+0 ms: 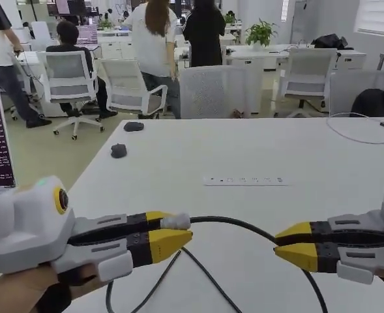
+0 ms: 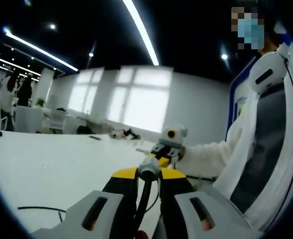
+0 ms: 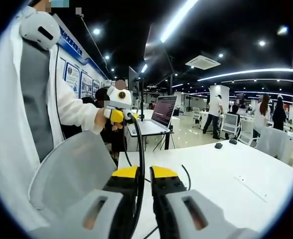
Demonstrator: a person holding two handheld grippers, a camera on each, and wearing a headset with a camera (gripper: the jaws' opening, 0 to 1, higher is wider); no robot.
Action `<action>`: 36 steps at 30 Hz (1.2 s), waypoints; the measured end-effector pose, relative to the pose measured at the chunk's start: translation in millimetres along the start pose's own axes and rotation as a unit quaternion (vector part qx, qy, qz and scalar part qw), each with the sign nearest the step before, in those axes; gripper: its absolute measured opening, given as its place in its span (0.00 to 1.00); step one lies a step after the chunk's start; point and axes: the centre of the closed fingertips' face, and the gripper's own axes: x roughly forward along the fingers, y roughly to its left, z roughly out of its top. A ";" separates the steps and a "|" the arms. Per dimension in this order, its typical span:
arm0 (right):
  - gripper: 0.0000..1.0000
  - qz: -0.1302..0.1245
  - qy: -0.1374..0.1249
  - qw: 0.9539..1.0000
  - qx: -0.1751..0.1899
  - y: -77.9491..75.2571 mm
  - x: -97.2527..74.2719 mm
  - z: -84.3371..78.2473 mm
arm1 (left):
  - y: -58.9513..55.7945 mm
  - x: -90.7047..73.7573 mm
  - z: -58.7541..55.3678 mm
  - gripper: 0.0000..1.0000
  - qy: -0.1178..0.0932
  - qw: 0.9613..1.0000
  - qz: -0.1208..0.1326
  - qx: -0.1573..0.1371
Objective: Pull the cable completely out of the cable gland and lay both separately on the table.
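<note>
two grippers, both closed. the left gripper (image 1: 178,227) has its jaws pinched on the one pale grey cable gland (image 1: 176,221), held above the white table (image 1: 244,150). the right gripper (image 1: 278,244) has its jaws clamped on the one black cable (image 1: 244,225), which arcs from the gland across to it. more of the cable trails down onto the table. two small dark objects (image 1: 118,150) and one white power strip (image 1: 244,180) lie farther back.
</note>
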 end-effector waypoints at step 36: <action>0.04 0.088 -0.002 0.996 -0.034 24.6 61.7 37.9 | -5.4 20.9 -12.6 0.16 0.018 1.000 -0.015 0.009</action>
